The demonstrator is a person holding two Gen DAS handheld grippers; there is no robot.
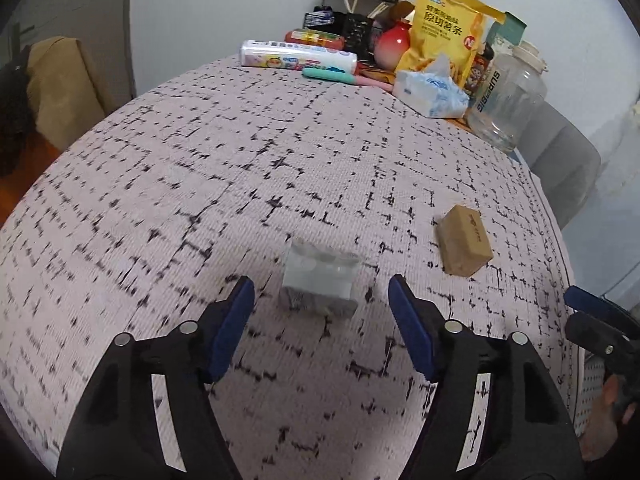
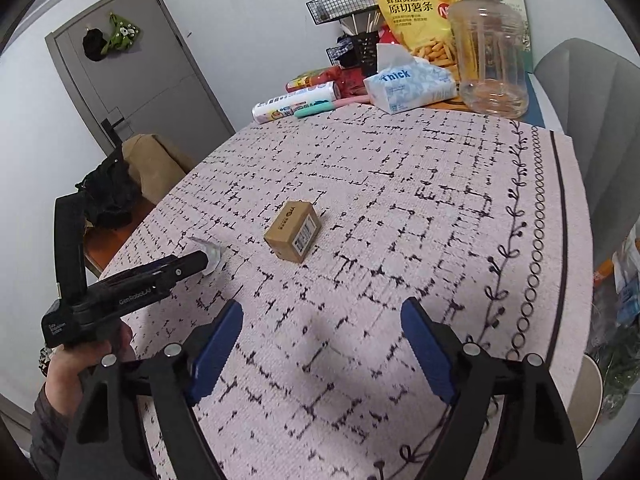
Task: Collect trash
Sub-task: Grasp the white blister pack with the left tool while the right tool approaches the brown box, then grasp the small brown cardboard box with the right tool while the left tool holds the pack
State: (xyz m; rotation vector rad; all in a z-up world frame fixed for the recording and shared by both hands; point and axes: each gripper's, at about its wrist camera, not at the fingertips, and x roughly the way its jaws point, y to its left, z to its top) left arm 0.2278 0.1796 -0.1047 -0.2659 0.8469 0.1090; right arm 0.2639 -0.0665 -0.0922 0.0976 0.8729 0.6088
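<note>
Left hand-held gripper gapes before plastic wrapper (right one also wide).

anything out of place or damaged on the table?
Two stray items sit on the bare middle of the tablecloth, apart from the goods grouped at the far edge: a small cardboard box lying askew to the grid, and a crumpled clear plastic wrapper. No spill or breakage visible.

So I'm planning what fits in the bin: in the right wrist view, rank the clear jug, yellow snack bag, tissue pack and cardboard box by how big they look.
1. yellow snack bag and clear jug: look alike
2. tissue pack
3. cardboard box, smallest though nearest the camera.
</note>
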